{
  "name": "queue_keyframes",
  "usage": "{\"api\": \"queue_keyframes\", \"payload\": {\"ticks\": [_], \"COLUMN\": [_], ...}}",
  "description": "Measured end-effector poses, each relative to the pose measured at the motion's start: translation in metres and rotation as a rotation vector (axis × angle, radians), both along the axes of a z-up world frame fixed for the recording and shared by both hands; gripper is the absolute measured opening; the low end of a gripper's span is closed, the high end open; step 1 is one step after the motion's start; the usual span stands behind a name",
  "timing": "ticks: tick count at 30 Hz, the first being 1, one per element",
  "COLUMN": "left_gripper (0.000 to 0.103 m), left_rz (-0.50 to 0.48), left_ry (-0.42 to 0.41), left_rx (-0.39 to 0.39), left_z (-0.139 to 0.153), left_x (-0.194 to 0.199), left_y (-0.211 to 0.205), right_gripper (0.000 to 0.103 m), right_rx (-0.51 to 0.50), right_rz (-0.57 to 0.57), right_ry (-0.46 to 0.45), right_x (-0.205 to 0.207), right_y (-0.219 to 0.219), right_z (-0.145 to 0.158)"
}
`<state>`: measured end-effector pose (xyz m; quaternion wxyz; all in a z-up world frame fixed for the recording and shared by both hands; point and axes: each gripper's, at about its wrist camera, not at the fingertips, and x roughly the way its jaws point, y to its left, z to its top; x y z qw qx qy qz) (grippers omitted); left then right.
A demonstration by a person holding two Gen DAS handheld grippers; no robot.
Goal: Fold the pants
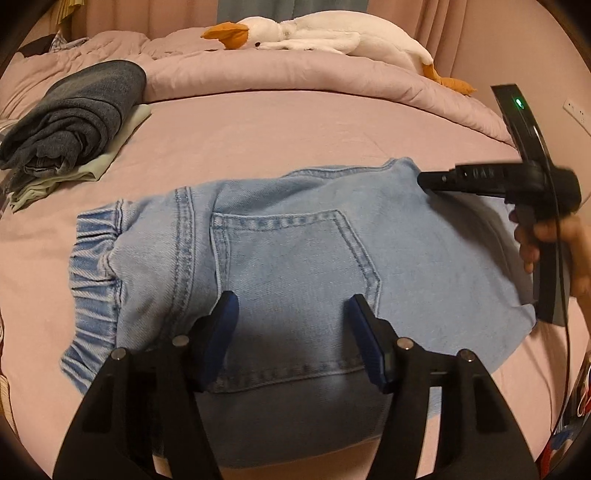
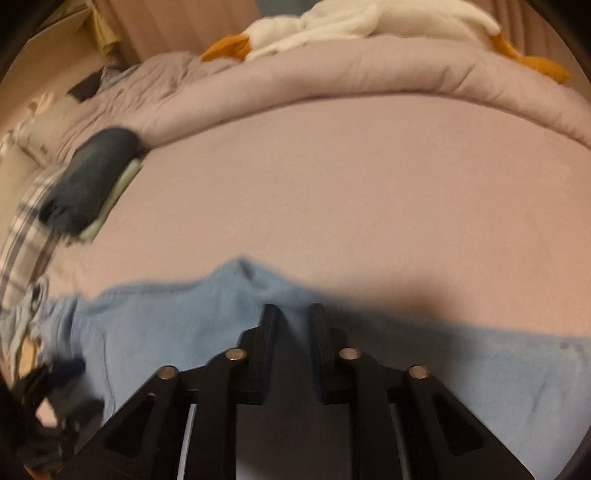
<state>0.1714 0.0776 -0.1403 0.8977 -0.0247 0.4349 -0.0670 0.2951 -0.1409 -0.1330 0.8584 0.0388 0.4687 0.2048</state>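
Light-blue pants [image 1: 295, 236] folded on the pink bed [image 1: 295, 133], back pocket up, elastic waistband to the left. Left claw [image 1: 291, 314] hovering over the pocket, jaws apart, nothing gripped. Right claw [image 2: 293, 317] near the fold's far right corner, jaws nearly closed (view blurred, cannot tell whether cloth is pinched). Dark folded clothes [image 1: 74, 114] far left; plush goose [image 1: 325, 35] on the duvet.

Light-blue jeans [image 1: 295, 251] lie folded on the pink bed [image 1: 280, 136], back pocket up. The left gripper [image 1: 291, 306] hangs over that pocket with its jaws apart — nothing pinched. The right gripper [image 1: 424, 179] touches the far right corner of the denim. Folded dark clothes [image 1: 77, 114] sit far left; a plush goose [image 1: 332, 37] lies behind.
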Motion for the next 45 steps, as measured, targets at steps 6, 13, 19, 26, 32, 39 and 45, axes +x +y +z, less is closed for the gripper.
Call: {"api": "queue_keyframes", "payload": {"ticks": [6,13,19,26,32,39,45], "left_gripper": [0.07,0.082,0.085,0.085,0.083,0.083,0.083], "left_rz": [0.001,-0.007,0.017,-0.093,-0.169,-0.192,-0.253], "left_ry": [0.001,-0.01,0.017,-0.001,0.025,0.053,0.023], "left_rx": [0.019,0.088,0.153,0.073,0.043,0.079,0.108], "left_z": [-0.004,-0.009,-0.005,0.015,0.008,-0.014,-0.017], "left_x": [0.001,-0.001,-0.019,-0.048,-0.026,-0.028,-0.059], "left_y": [0.002,-0.011,-0.022,-0.06,-0.117,-0.143,-0.134], "right_gripper": [0.013,0.013,0.014,0.014,0.026,0.026,0.027], "right_rx": [0.014,-0.228,-0.158,-0.051,-0.064,-0.213,-0.184], "right_rz": [0.005,0.143,0.093,0.022,-0.101,-0.114,-0.096], "right_ry": [0.008,-0.145,-0.095,-0.111,-0.209,-0.174,-0.163], "right_x": [-0.037,-0.166,-0.221,-0.232,-0.193,-0.184,-0.212], "right_y": [-0.005,-0.014,-0.048,-0.087,-0.102,-0.107,-0.12], "right_z": [0.011,-0.005,-0.003,0.025,0.038,-0.008,-0.007]}}
